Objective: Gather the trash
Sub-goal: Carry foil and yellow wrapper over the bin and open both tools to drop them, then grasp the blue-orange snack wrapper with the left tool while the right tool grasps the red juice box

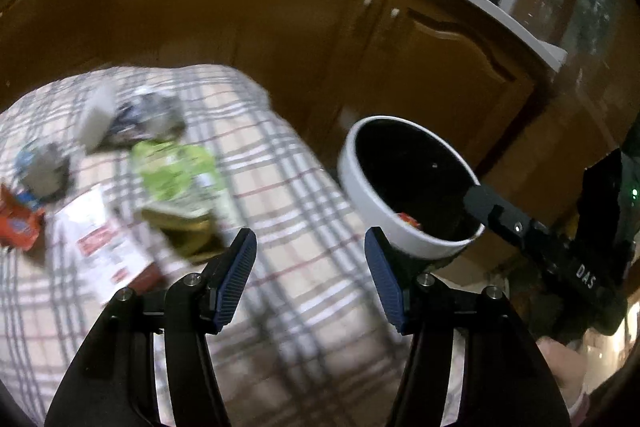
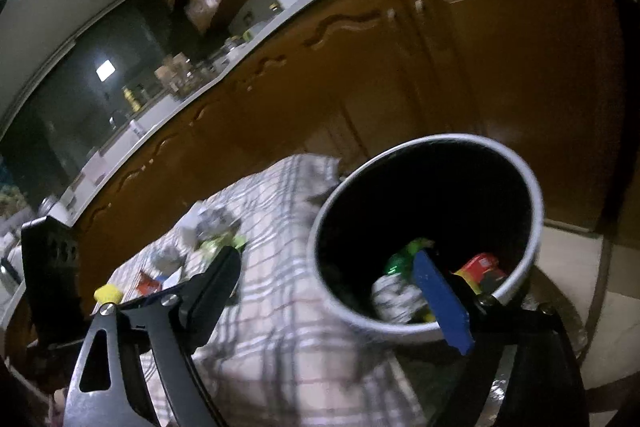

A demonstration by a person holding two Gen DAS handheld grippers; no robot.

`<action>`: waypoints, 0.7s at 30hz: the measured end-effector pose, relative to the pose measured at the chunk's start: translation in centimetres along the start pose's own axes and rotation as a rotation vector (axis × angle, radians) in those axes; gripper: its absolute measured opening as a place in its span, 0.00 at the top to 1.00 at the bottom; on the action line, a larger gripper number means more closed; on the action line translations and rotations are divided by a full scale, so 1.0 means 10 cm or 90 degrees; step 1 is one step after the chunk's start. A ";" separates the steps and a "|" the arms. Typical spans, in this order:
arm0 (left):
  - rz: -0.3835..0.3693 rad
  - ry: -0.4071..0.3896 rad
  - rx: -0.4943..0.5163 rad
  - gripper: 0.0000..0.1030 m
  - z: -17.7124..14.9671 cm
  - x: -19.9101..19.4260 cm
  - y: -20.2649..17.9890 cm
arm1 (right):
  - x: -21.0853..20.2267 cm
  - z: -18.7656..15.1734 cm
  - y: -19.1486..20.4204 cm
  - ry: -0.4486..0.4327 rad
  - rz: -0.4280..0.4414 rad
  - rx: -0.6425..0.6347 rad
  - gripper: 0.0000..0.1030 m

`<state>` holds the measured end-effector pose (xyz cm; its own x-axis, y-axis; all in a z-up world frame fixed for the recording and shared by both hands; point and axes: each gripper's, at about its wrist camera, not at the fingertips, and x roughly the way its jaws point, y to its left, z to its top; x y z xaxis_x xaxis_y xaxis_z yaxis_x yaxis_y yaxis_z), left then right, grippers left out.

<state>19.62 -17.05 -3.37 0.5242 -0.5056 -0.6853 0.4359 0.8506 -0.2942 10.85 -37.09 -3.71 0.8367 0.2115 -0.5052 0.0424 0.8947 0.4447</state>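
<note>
litter point(image 1: 120, 179) lies scattered on the checked tablecloth point(image 1: 280, 187) in the left wrist view, where the left gripper point(image 1: 310, 281) hovers wide open and empty, apparently free to fetch. the white bin point(image 1: 376, 203) tips its mouth toward the table. in the right wrist view the right gripper point(image 2: 340, 291), jaws spread, seems to straddle the bin's rim without clamping, likely steadying it; wrappers point(image 2: 478, 267) sit inside.
</note>
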 end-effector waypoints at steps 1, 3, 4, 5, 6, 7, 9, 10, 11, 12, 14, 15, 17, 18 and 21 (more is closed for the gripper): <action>0.003 -0.001 -0.007 0.45 -0.02 -0.04 0.06 | 0.03 -0.03 0.06 0.007 0.006 -0.005 0.12; 0.014 -0.005 -0.023 0.45 -0.06 -0.12 0.21 | 0.08 -0.08 0.15 0.018 0.015 -0.012 0.12; 0.018 -0.007 -0.028 0.45 -0.08 -0.15 0.26 | 0.12 -0.11 0.22 0.026 0.024 -0.018 0.12; 0.023 -0.009 -0.032 0.45 -0.10 -0.18 0.31 | 0.14 -0.13 0.28 0.030 0.030 -0.023 0.12; 0.030 -0.010 -0.038 0.45 -0.12 -0.22 0.37 | 0.15 -0.16 0.32 0.033 0.033 -0.027 0.12; 0.036 -0.012 -0.045 0.45 -0.15 -0.26 0.43 | 0.17 -0.19 0.37 0.036 0.037 -0.032 0.12; 0.044 -0.014 -0.059 0.45 -0.21 -0.33 0.55 | 0.20 -0.23 0.45 0.044 0.040 -0.038 0.12; 0.050 -0.016 -0.068 0.45 -0.24 -0.37 0.62 | 0.22 -0.26 0.49 0.048 0.043 -0.039 0.12; 0.056 -0.017 -0.078 0.45 -0.27 -0.40 0.69 | 0.25 -0.28 0.52 0.053 0.048 -0.040 0.12; 0.060 -0.017 -0.087 0.45 -0.29 -0.42 0.76 | 0.27 -0.29 0.56 0.058 0.051 -0.043 0.12; 0.065 -0.018 -0.099 0.45 -0.33 -0.45 0.86 | 0.31 -0.31 0.63 0.065 0.055 -0.051 0.12; 0.071 -0.020 -0.108 0.45 -0.35 -0.48 0.92 | 0.32 -0.32 0.65 0.067 0.057 -0.054 0.12; 0.079 -0.024 -0.119 0.45 -0.39 -0.53 1.02 | 0.35 -0.33 0.74 0.075 0.061 -0.064 0.12; 0.081 -0.026 -0.122 0.45 -0.40 -0.55 1.04 | 0.36 -0.33 0.77 0.076 0.063 -0.067 0.12; 0.091 -0.031 -0.137 0.45 -0.42 -0.61 1.17 | 0.39 -0.34 0.86 0.079 0.069 -0.075 0.13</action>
<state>18.45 -3.37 -5.43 0.6062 -0.3800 -0.6987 0.1913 0.9224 -0.3356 12.61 -27.20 -4.34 0.7592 0.3496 -0.5490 -0.1148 0.9022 0.4158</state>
